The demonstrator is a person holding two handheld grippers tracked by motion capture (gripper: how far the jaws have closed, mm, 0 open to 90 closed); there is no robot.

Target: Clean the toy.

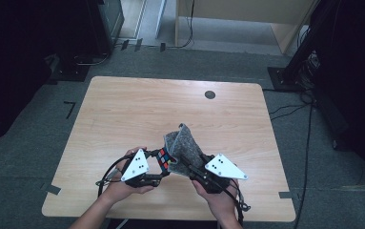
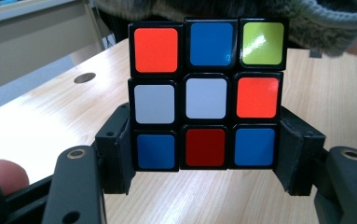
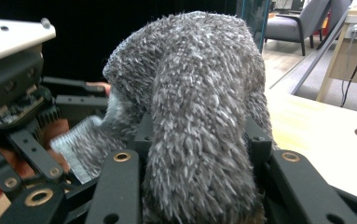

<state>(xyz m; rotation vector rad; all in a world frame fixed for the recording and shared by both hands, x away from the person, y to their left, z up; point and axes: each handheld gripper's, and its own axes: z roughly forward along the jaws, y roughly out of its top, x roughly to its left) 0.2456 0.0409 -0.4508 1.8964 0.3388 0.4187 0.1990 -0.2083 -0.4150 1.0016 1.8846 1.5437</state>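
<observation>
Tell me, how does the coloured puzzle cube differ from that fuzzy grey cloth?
The puzzle cube is hard, glossy and square-edged, with orange, blue, white, red and yellow-green squares; the grey cloth is soft, fuzzy and one colour. The cube keeps its shape; the cloth bunches and droops. Shared: each is clamped, the cube in the left gripper, the cloth in the right gripper.

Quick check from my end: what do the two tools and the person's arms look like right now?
Both tools are black, with flat linked arms, brass-ringed pivot holes and blocky jaw pads. The left tool and right tool each carry a pale three-cornered plate with dark dots on top. Black cables loop from each. The forearms are bare; no sleeves or gloves show.
</observation>
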